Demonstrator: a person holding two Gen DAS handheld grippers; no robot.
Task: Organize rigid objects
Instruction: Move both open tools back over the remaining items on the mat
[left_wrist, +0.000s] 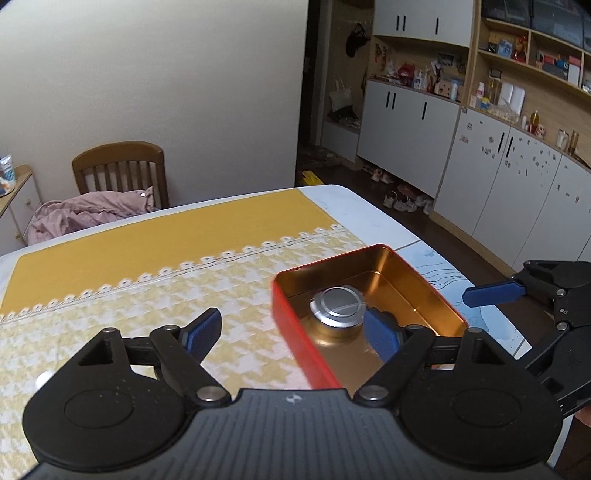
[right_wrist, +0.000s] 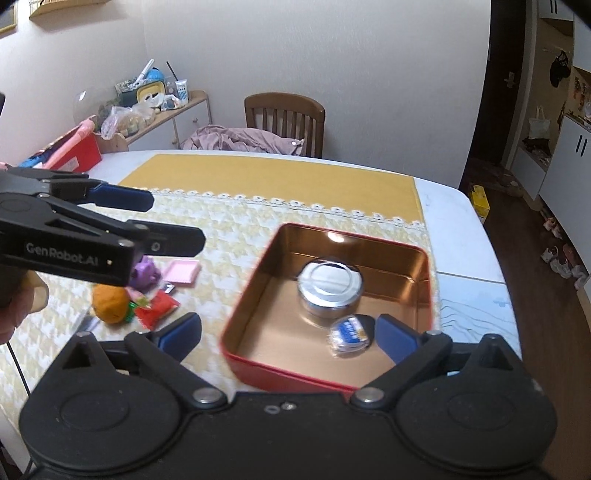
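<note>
A red tin box (left_wrist: 291, 332) with a gold inside stands on the yellow tablecloth; it also shows in the right wrist view (right_wrist: 236, 321). A round silver tin (left_wrist: 338, 306) (right_wrist: 328, 288) lies in it. A small clear packet with a blue label (right_wrist: 349, 334) lies beside the tin. My left gripper (left_wrist: 295, 334) is open and empty above the box's near-left wall. My right gripper (right_wrist: 290, 336) is open and empty above the box's near edge. The right gripper also shows at the right of the left wrist view (left_wrist: 495, 291).
Left of the box lie an orange plush (right_wrist: 109, 304), a red packet (right_wrist: 157, 308), a purple toy (right_wrist: 144, 273) and a pink square (right_wrist: 181, 271). A wooden chair (left_wrist: 120, 171) with pink cloth stands behind the table. The table edge runs at the right (left_wrist: 491, 306).
</note>
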